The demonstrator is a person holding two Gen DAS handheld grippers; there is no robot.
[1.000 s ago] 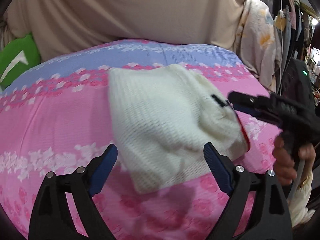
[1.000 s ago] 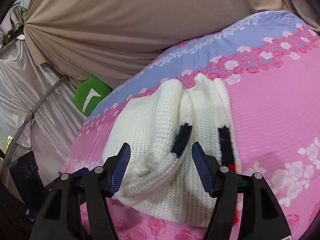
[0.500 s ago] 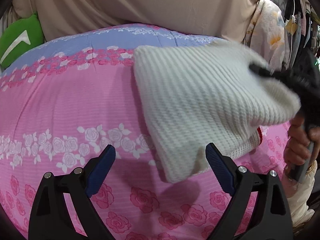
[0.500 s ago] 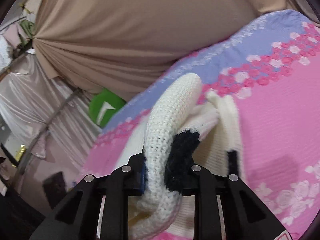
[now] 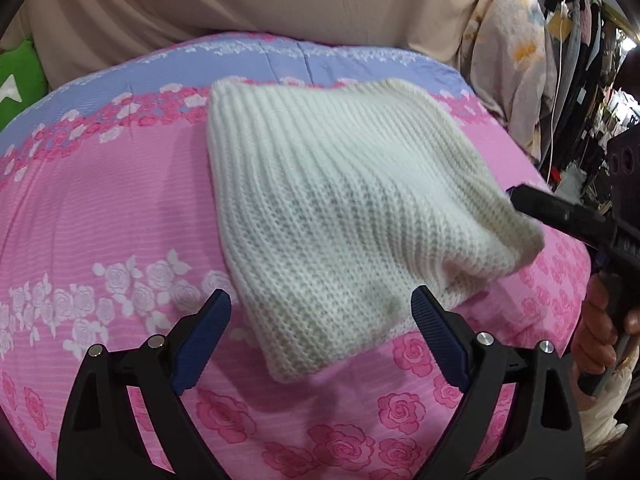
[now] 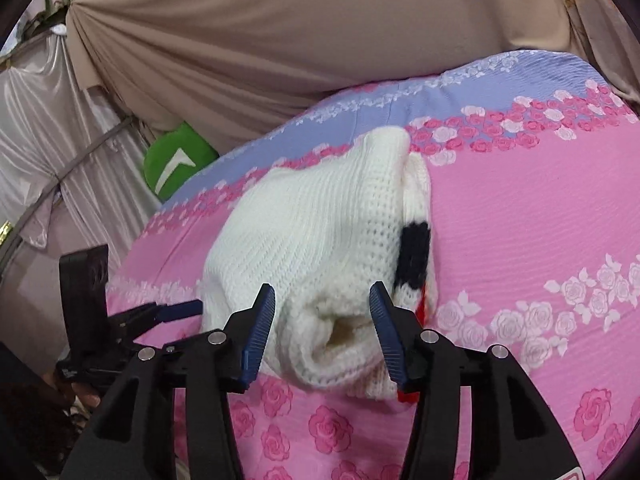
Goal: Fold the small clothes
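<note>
White ribbed knit forms the small garment, which lies folded on the pink rose-print bedspread, near the lilac band at its far side. Left gripper: its jaws stand wide open, one blue pad on each side of the garment's near corner, pressing on nothing; whether the pads touch the bedspread cannot be told. Right gripper: its jaws have just been opening and now stand part open, with the rolled near edge of the garment between the pads but not pinched. From the left wrist view the right gripper's tip sits at the garment's right corner, and the knit hides part of it, so contact there cannot be confirmed. A hand on that gripper's handle is cut off at the frame edge. From the right wrist view a black band and a red edge show on the garment's right side; both are mostly tucked under the fold. A tan draped cloth hangs behind the bed, and a green cushion is partly hidden behind the bed's edge.
</note>
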